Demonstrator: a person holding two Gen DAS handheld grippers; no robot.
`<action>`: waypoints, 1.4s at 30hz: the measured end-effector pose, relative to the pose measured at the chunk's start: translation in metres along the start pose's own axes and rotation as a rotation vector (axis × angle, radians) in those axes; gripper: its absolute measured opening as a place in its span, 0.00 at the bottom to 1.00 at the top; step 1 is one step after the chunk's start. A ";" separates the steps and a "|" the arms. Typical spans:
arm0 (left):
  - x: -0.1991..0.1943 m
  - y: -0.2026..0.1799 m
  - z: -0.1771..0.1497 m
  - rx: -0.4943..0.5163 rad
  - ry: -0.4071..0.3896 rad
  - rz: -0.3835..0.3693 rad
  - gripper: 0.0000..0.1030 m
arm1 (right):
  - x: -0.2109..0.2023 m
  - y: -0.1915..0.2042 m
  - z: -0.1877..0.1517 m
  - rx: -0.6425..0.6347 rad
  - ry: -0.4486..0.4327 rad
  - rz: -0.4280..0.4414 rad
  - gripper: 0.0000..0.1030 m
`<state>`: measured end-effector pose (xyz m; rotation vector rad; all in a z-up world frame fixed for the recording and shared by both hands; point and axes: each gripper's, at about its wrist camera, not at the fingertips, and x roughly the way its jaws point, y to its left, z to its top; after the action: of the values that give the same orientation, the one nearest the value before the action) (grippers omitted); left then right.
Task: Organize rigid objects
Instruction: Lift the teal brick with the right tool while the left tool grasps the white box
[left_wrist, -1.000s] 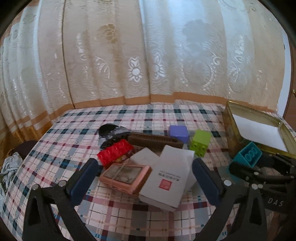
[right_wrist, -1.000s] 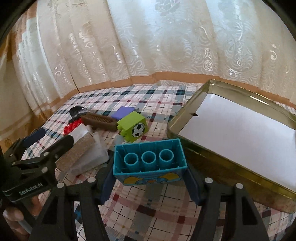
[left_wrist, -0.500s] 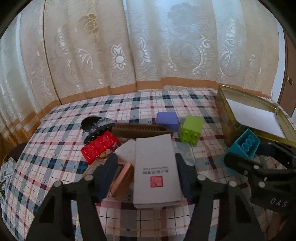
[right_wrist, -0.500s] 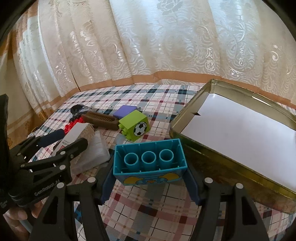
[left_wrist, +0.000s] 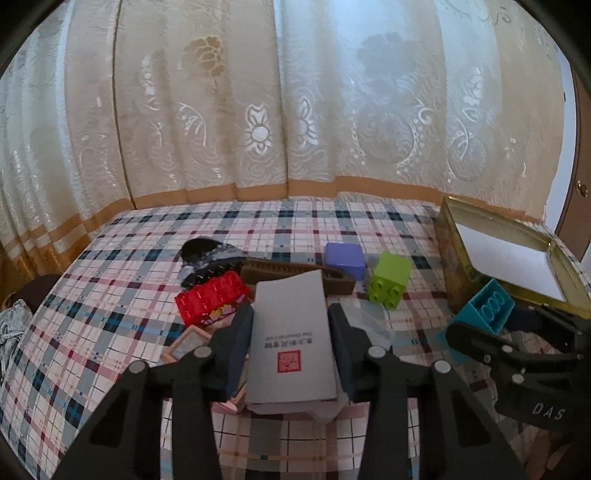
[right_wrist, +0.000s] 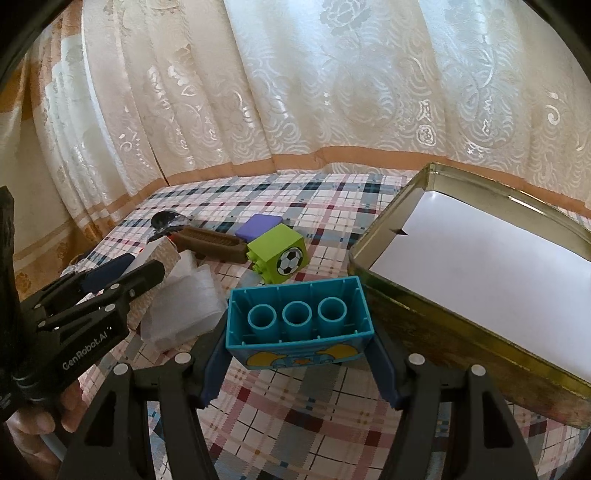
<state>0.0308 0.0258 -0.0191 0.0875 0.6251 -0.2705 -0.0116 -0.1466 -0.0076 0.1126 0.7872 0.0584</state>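
Observation:
My left gripper (left_wrist: 291, 325) is shut on a grey card box (left_wrist: 290, 339) and holds it over the pile. My right gripper (right_wrist: 299, 332) is shut on a teal brick (right_wrist: 298, 317), hollow side up, just left of the open gold tin (right_wrist: 436, 317) with a white lining. The teal brick also shows in the left wrist view (left_wrist: 487, 312) beside the tin (left_wrist: 458, 254). A red brick (left_wrist: 212, 297), a pink-framed box (left_wrist: 186, 341), a brown comb (left_wrist: 295, 273), a purple cube (left_wrist: 345, 258) and a green brick (left_wrist: 389, 280) lie on the checked cloth.
A black hair clip (left_wrist: 210, 254) lies behind the red brick. A clear plastic box (right_wrist: 184, 299) lies left of the teal brick. Lace curtains hang behind the table. The table's left edge drops away near a dark bundle (left_wrist: 35, 295).
My left gripper has closed from wide open onto the grey box and lifted it. My right gripper has held the teal brick nearly still beside the tin.

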 end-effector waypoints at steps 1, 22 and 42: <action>-0.001 0.000 0.000 -0.004 -0.006 0.002 0.40 | 0.000 0.001 0.000 -0.003 -0.001 0.000 0.66; -0.018 -0.013 0.001 -0.027 -0.125 0.030 0.40 | -0.017 0.001 0.003 -0.044 -0.112 -0.097 0.66; -0.019 -0.020 0.002 -0.036 -0.124 -0.012 0.41 | -0.032 -0.020 -0.027 -0.021 0.051 0.062 0.69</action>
<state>0.0118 0.0102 -0.0059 0.0317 0.5077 -0.2738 -0.0533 -0.1671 -0.0065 0.1160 0.8336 0.1281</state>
